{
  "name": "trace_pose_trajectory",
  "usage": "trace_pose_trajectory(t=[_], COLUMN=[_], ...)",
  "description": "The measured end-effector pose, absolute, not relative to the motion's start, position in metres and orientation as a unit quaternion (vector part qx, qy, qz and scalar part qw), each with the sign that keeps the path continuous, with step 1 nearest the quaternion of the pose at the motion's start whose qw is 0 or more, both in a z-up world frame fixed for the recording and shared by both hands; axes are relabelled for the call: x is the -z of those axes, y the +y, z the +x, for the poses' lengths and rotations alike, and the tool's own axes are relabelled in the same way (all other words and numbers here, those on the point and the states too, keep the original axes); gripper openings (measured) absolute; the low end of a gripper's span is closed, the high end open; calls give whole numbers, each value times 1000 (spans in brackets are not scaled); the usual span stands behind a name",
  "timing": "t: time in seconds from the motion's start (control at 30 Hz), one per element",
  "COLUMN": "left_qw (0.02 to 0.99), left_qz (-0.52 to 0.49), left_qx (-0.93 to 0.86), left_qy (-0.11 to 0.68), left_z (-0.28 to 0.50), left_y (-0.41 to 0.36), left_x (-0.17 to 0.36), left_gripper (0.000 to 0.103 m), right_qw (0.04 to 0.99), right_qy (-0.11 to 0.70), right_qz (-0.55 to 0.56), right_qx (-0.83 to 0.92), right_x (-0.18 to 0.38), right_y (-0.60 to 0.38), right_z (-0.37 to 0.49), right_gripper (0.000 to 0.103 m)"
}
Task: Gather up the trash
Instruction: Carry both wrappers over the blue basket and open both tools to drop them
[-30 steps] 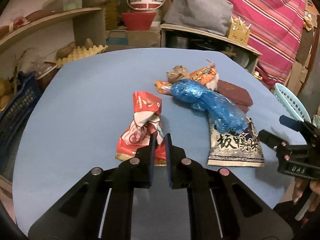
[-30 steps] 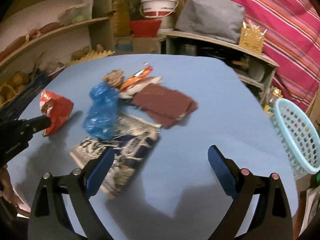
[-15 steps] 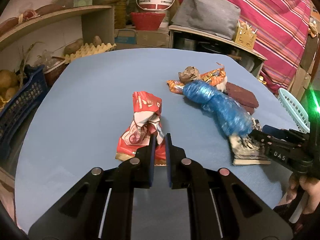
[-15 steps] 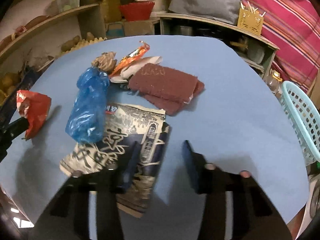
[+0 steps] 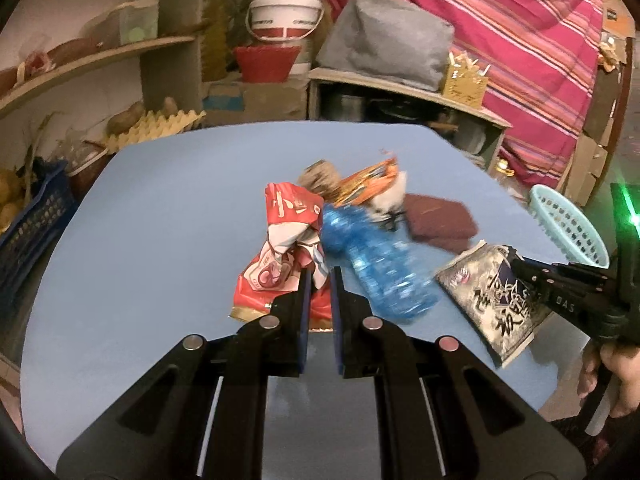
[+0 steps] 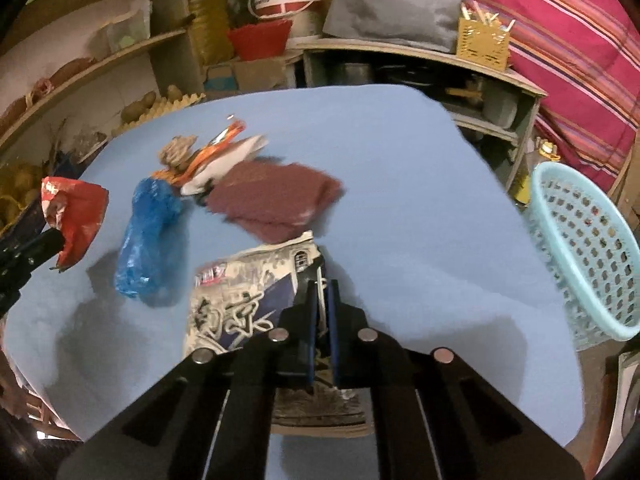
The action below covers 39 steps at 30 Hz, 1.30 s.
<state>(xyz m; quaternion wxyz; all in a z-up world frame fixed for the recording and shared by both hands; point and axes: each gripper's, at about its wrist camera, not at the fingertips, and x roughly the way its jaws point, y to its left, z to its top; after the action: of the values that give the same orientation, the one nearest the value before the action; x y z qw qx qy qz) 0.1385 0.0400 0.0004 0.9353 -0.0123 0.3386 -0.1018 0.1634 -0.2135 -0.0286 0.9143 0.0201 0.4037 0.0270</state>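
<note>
Blue table (image 6: 400,152) — blue bag (image 6: 150,236), maroon pouch (image 6: 276,196), orange wrapper (image 6: 216,148) lying on it.

A white bucket (image 5: 285,14) sits above a red basin (image 5: 266,63).

Two hand-held grippers: the left hand-held gripper (image 5: 319,276) and the right hand-held gripper (image 6: 321,292). One red wrapper (image 5: 282,248), one black-and-white packet (image 6: 240,300), one blue plastic bag (image 6: 150,236), one orange wrapper (image 6: 216,146), one maroon cloth (image 6: 276,200), one light blue basket (image 6: 580,248), one table (image 6: 400,152).
</note>
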Motion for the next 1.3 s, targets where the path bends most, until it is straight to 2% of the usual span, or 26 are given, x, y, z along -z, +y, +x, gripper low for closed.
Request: trace_pose_trajectory(t=[0.47, 0.73, 1.3], left_qw=[930, 920, 882], left_qz=[2, 20, 35], left_qx=[169, 234, 346], left_qy=[326, 313, 318], left_z=[152, 168, 197], left_y=[-58, -148, -327], left_x=[-21, -32, -20], left_gripper=[8, 8, 8], right_qw=[931, 933, 914], right_qy=[354, 321, 298], right_qz=[81, 131, 160], right_qx=[38, 100, 225], right_x=[-7, -25, -10], right_y=[-336, -425, -550], right_z=[161, 162, 150], right_gripper=[5, 5, 5])
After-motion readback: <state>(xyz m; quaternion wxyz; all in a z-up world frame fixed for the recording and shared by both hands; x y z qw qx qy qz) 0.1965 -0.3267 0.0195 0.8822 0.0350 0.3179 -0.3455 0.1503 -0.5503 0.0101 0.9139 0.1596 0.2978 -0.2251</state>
